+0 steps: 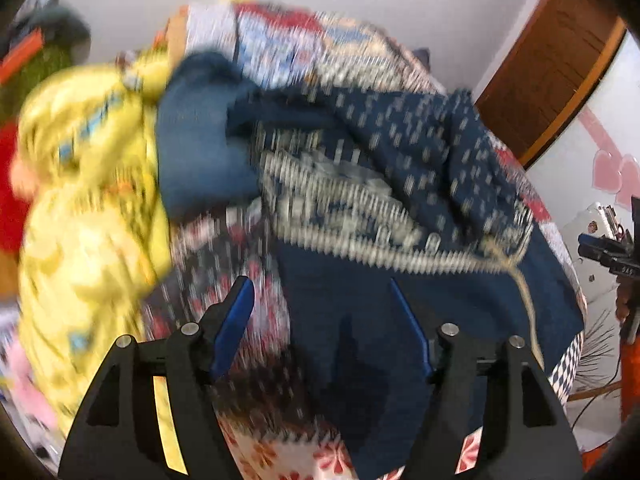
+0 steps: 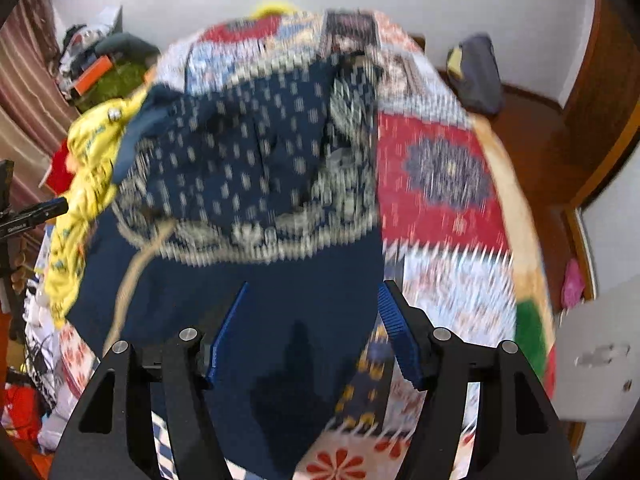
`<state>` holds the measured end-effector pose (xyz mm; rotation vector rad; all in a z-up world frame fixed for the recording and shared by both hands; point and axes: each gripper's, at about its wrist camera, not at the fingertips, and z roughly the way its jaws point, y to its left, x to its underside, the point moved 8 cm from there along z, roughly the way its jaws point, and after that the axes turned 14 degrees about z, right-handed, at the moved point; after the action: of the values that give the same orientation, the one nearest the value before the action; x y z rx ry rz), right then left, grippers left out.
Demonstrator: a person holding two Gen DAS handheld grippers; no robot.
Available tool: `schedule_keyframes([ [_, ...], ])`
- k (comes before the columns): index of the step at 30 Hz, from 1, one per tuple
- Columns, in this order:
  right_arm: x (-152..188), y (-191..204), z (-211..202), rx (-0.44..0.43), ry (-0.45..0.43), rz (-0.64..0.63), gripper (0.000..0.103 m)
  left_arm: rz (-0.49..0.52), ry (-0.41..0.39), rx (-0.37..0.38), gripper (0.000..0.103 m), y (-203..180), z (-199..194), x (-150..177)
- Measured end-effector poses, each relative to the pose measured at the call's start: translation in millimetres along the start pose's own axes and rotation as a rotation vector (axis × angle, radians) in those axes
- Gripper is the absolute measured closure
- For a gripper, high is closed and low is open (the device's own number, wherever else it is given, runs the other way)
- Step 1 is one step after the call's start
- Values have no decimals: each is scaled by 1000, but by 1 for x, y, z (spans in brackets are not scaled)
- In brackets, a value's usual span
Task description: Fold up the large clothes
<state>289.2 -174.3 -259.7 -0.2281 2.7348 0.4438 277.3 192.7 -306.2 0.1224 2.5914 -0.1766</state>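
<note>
1. In the left wrist view a teal-blue plain cloth [image 1: 200, 136] is seen bunched against a crumpled yellow patterned garment [image 1: 88, 208] on the left side of the bed; in the right wrist view only a small strip of that teal cloth [image 2: 140, 128] shows beside the yellow garment [image 2: 88, 160].
2. A red patchwork panel with a dark medallion [image 2: 440, 176] on the multicoloured patchwork bedspread [image 2: 448, 288], a grey bag [image 2: 476, 72] on the wooden floor and a pink item [image 2: 573, 280] by the wall are shown only in the right wrist view.
3. Pink heart shapes on the wall [image 1: 612, 172] are shown only in the left wrist view. The other hand-held device [image 1: 608, 252] is seen at its right edge.
4. The left hand-held gripper [image 1: 322, 308] is held with its blue-padded fingers wide apart; nothing is clamped or touched.
5. The right hand-held gripper [image 2: 312, 312] is likewise spread wide, with nothing between its fingers.
6. The large navy-blue garment with white dotted print and a pale patterned border [image 1: 400, 208] lies rumpled on the bedspread [image 1: 256, 312], directly ahead of and beneath both grippers.
7. Its plain navy lower part [image 2: 280, 304] lies below the right fingers; whether it is touched cannot be told through the blur. A beige drawstring [image 2: 132, 280] trails over its left side.
</note>
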Motion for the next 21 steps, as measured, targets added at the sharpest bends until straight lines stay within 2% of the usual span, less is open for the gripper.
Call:
schedule_keyframes([
  [3, 20, -11, 14, -14, 61, 52, 41, -65, 63, 51, 35, -4, 17, 36],
  [9, 46, -15, 11, -63, 85, 88, 41, -130, 117, 156, 35, -24, 32, 77],
  [12, 53, -12, 10, -88, 93, 89, 41, -157, 126, 210, 35, -37, 35, 87],
  [15, 60, -9, 17, -87, 103, 84, 41, -175, 126, 215, 35, -41, 39, 89],
  [19, 62, -8, 20, -97, 78, 97, 41, -243, 128, 264, 35, -41, 48, 91],
  [21, 61, -8, 20, -114, 68, 115, 46, -270, 123, 287, 39, -40, 51, 91],
])
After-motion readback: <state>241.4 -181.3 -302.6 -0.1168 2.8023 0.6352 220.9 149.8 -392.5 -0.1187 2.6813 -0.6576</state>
